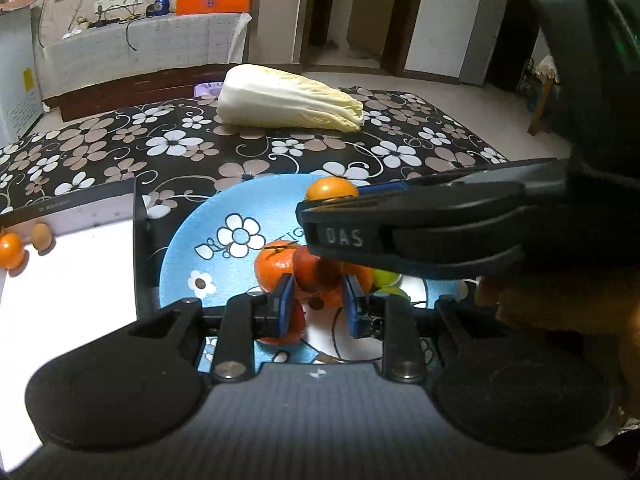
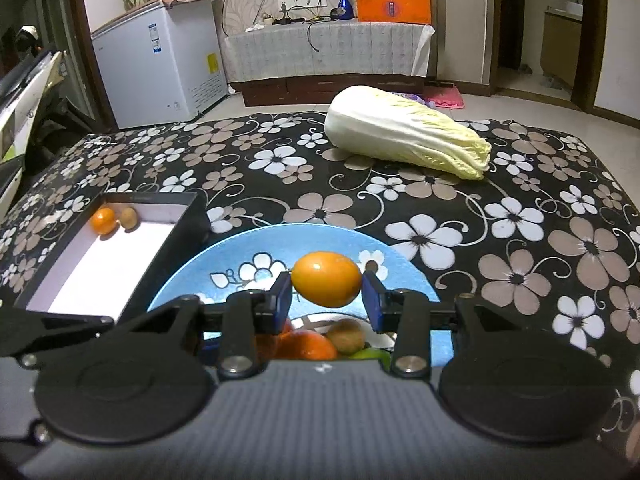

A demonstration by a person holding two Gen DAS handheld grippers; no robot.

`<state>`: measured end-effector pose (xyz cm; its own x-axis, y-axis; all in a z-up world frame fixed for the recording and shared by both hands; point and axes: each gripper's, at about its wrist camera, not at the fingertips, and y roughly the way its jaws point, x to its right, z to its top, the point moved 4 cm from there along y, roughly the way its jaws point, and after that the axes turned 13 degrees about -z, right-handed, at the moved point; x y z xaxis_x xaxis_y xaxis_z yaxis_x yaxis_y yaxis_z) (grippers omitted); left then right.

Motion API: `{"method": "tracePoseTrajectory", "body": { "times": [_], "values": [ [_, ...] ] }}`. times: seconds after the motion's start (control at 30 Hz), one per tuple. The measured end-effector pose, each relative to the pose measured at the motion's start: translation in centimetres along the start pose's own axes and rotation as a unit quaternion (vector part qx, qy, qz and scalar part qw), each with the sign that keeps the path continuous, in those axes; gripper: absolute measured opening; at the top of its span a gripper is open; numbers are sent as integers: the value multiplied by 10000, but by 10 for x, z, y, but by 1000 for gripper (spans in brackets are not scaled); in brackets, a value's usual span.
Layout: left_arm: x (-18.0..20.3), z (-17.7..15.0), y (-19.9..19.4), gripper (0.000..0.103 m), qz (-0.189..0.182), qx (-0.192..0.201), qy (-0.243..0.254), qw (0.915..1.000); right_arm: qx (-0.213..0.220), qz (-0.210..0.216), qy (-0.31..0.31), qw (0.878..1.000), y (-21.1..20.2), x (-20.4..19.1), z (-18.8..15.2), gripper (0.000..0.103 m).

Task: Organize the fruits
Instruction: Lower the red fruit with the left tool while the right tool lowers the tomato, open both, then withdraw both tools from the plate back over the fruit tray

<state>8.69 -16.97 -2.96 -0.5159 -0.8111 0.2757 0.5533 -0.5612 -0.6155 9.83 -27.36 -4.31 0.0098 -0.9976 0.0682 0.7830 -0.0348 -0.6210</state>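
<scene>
A blue flowered plate (image 1: 192, 248) carries a pile of fruit: tangerines (image 1: 274, 264), a red-orange fruit (image 1: 316, 272) and green fruit (image 1: 386, 278). My left gripper (image 1: 318, 284) hangs just above that pile, jaws narrow and shut, with the red-orange fruit showing behind the gap. My right gripper (image 2: 327, 282) is shut on a small oval orange fruit (image 2: 326, 278), held in the air over the plate (image 2: 224, 256). In the left wrist view it crosses in from the right, above my left fingers. To the left, a black box with a white floor (image 2: 100, 272) holds an orange fruit (image 2: 103, 221) and a brown one (image 2: 129, 218).
A large napa cabbage (image 2: 404, 136) lies on the far side of the flowered black tablecloth (image 2: 520, 240). A hand (image 1: 540, 300) holds the right gripper's handle. The box's wall (image 1: 140, 240) stands right next to the plate's left rim.
</scene>
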Motion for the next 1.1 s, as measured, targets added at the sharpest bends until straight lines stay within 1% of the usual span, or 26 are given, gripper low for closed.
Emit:
{"method": "tracePoseTrajectory", "body": {
  "times": [0.03,0.07,0.17,0.2,0.3,0.37,0.47,0.5,0.67,0.77,0.9,1.07,1.1],
  "values": [
    [-1,0,-1,30,0,9,-18,10000,9,2,-12,10000,0,-1,0,42],
    [-2,1,-2,32,-5,20,-36,10000,25,-3,-23,10000,0,-3,1,42],
    [-4,2,-6,43,-2,62,-74,10000,24,-22,-45,10000,2,-6,1,42],
    [-4,2,-7,46,9,81,-71,9999,30,-34,-43,10000,2,-7,1,42],
    [-7,3,-11,49,18,116,-102,9999,43,-55,-28,10000,2,-9,2,42],
    [-10,3,-14,51,32,133,-137,9998,46,-93,-36,9999,3,-10,2,42],
    [-14,4,-17,52,44,171,-164,9997,138,-141,-58,9998,0,-12,4,51],
    [-15,4,-19,53,49,178,-177,9997,178,-147,-58,9997,-2,-13,5,53],
    [-23,5,-30,53,83,267,-202,9994,285,-144,-43,9995,-7,-16,9,53],
    [-32,5,-40,53,176,336,-254,9990,407,-116,-22,9991,-11,-20,13,53],
    [-52,4,-54,53,444,396,-406,9974,591,95,5,9982,-17,-33,19,52],
    [-89,-3,-74,53,870,395,-710,9929,745,653,-92,9950,-22,-67,28,52],
    [-96,-5,-78,53,951,392,-763,9918,743,766,-125,9942,-22,-75,29,50]
  ]
}}
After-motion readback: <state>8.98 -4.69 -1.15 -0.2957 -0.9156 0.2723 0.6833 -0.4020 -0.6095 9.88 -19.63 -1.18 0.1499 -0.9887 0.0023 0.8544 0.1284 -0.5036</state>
